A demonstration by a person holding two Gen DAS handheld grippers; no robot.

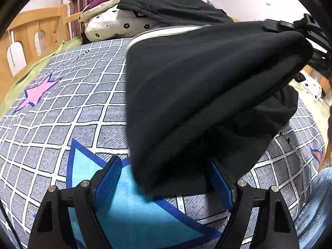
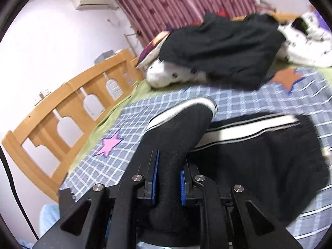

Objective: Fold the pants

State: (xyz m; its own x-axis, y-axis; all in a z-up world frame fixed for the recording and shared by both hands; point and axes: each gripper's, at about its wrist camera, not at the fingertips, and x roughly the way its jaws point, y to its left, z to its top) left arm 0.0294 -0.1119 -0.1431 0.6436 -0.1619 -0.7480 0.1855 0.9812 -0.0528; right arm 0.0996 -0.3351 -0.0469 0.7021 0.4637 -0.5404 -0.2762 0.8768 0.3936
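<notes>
I count one pair of black pants (image 2: 259,161) with white side stripes spread on the checked bedsheet (image 1: 62,108), and I work it with two grippers. My right gripper (image 2: 168,173) pinches a thick fold of the pants between its blue pads (image 2: 155,174); the cloth rises from the bed up into the jaws, its striped edge curling over beyond them. My left gripper (image 1: 166,178) stands spread wide, low over the sheet, with the hanging corner of the lifted cloth drooping between its fingers; the pads do not press on it. From the left wrist camera the raised black fabric fills most of the view and hides the bed behind it.

On the sheet I see three printed stars: one pink (image 1: 37,93), one blue (image 1: 124,207) under my left gripper, one orange (image 2: 284,76). At the head of the bed lies one heap: a second dark garment (image 2: 224,49) draped over white bedding with black flowers (image 1: 116,23). A wooden bed rail (image 2: 62,122) runs along the far side, one striped maroon curtain (image 2: 186,6) hangs behind, and one air conditioner (image 2: 93,2) sits high on the wall.
</notes>
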